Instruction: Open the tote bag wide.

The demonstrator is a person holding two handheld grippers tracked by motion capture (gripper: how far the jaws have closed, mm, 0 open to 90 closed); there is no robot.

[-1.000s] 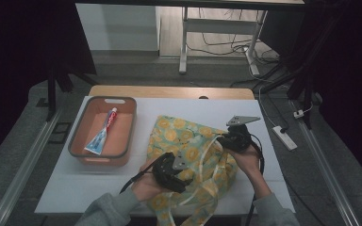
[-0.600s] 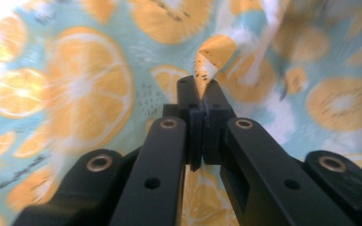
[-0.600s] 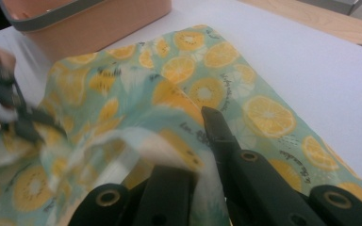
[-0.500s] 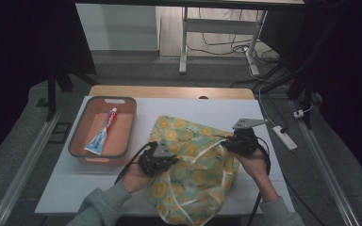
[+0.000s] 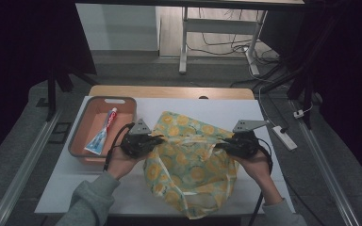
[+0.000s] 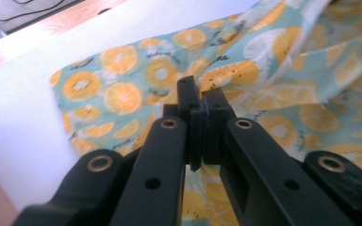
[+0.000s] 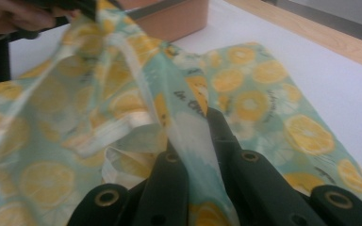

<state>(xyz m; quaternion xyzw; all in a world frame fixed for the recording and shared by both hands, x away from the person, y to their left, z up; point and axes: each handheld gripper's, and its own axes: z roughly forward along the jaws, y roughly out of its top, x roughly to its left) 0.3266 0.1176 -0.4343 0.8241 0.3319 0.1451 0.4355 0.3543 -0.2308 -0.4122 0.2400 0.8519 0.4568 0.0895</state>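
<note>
The bag (image 5: 188, 165) I hold is thin cloth, pale teal printed all over with orange slices and small dark lettering. It lies on the white table (image 5: 245, 110), just beside the orange tray (image 5: 92, 108), with its far end flat on the tabletop and its near end reaching the table's front edge. Its upper layer is lifted and pulled taut between its two sides, so the mouth gapes open. A pale strap (image 7: 122, 127) hangs loose inside.
</note>
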